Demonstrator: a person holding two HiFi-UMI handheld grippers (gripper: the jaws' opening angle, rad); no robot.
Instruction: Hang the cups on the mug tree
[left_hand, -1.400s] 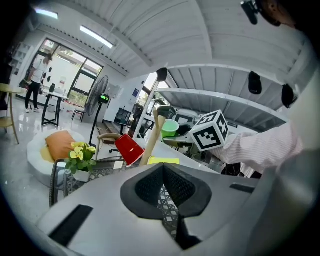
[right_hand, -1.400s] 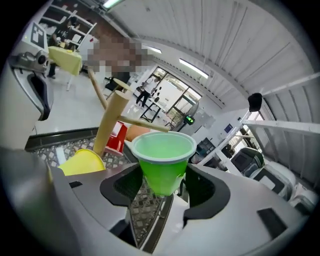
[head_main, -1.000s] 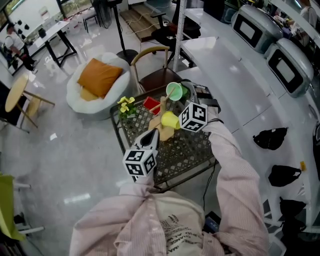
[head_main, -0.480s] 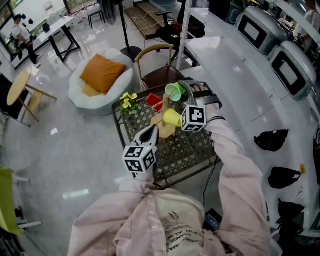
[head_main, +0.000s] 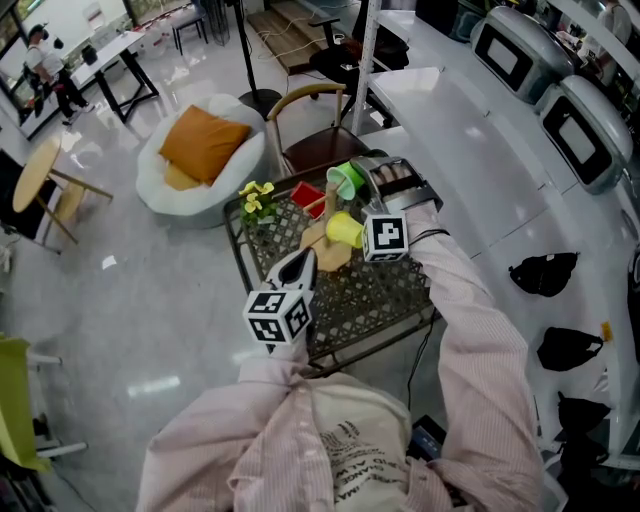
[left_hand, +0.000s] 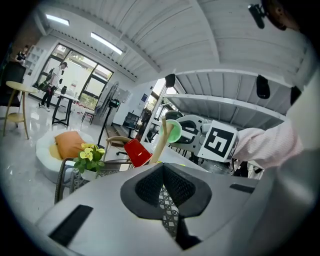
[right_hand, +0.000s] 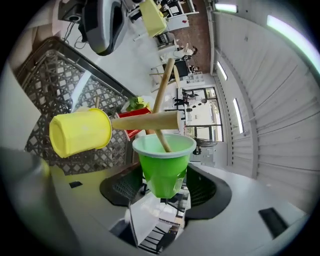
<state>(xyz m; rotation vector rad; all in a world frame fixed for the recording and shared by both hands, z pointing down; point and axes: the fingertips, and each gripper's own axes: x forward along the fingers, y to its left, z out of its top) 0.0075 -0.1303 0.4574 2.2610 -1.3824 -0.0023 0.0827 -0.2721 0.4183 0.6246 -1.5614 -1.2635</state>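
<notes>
A wooden mug tree stands on the wire mesh table. A yellow cup hangs on one of its pegs. A red cup sits tilted at the tree's far side. My right gripper is shut on a green cup, held tilted at the tree's top, and a thin peg reaches into the cup's mouth. My left gripper hovers over the table just short of the tree, shut and holding nothing.
A small pot of yellow flowers stands on the table's left corner. Behind the table are a wooden chair and a white beanbag with an orange cushion. A white counter runs along the right.
The right gripper has rolled with the green cup, so its mouth now tilts sideways onto the tree's top instead of facing up. The left gripper has stayed put.
</notes>
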